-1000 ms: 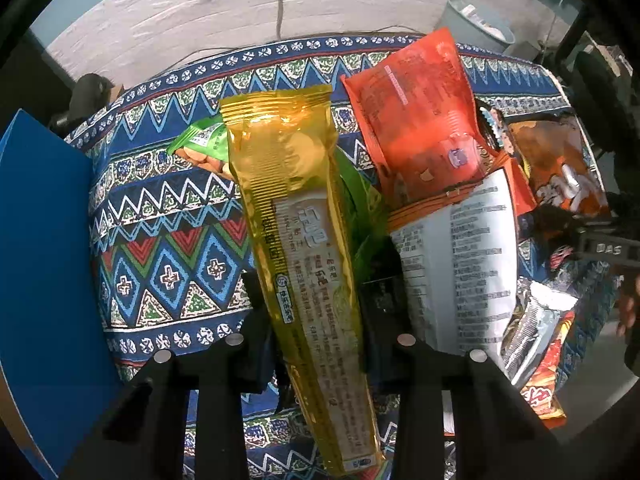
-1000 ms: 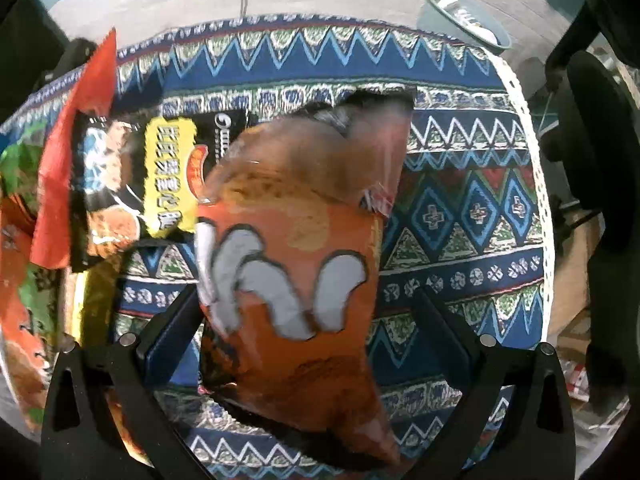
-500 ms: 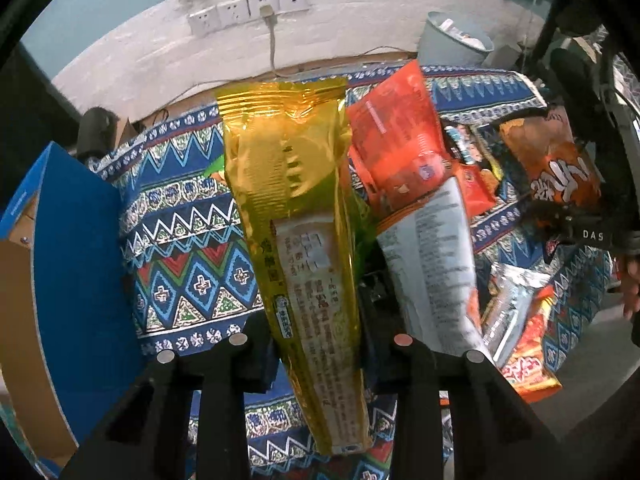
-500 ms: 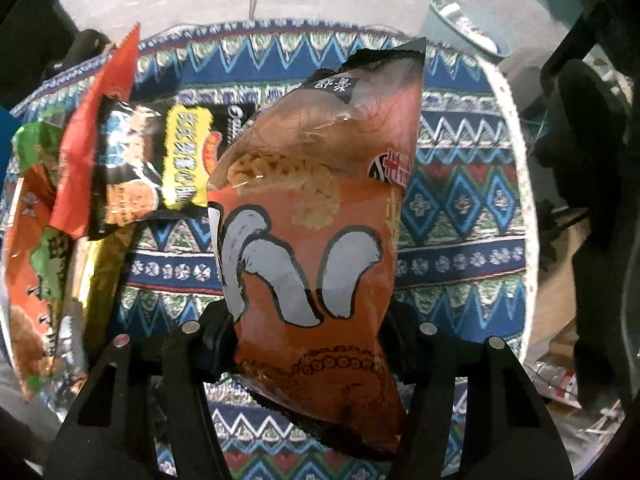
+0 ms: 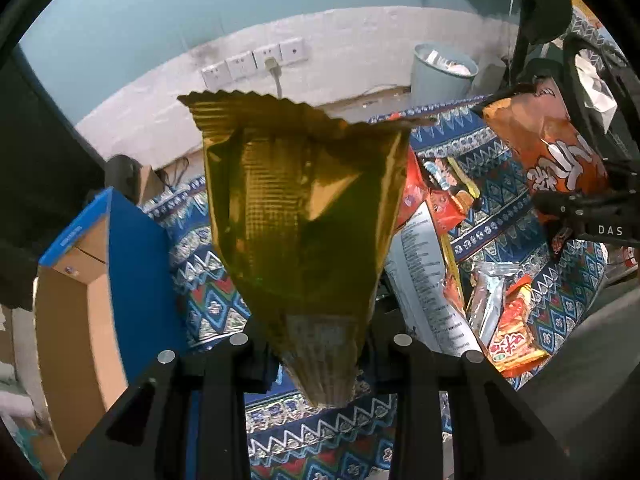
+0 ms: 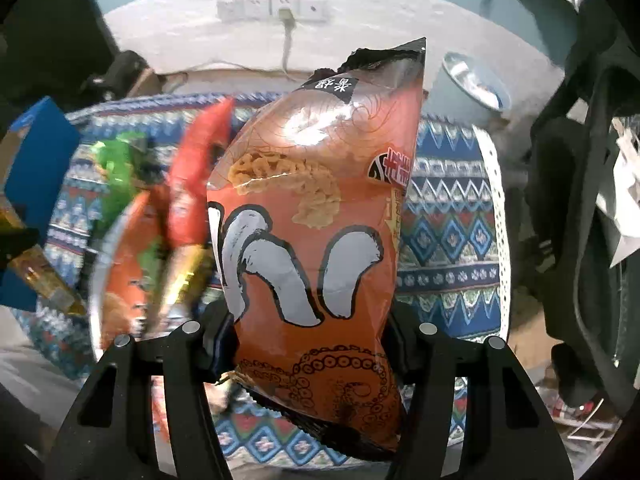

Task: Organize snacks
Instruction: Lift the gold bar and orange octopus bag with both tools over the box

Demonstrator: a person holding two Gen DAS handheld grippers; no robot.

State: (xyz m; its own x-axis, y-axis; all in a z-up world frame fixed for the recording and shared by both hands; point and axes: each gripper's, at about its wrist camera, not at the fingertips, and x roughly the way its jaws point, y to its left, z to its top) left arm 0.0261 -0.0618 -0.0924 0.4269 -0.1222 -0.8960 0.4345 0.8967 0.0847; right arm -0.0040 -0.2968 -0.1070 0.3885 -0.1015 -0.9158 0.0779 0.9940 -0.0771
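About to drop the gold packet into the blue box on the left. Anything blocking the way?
Nothing visible. The gold packet, clamped in the left hand-held gripper, hangs above the patterned cloth; the blue box stands open-topped beside it.

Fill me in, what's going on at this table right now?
A person is sorting snacks with a hand-held gripper in each hand. The left hand-held gripper is shut on a gold packet, held up off the patterned tablecloth. The right hand-held gripper is clamped on an orange octopus-print bag, also raised. More packets lie in a loose pile on the cloth, and an open blue box stands at the left.
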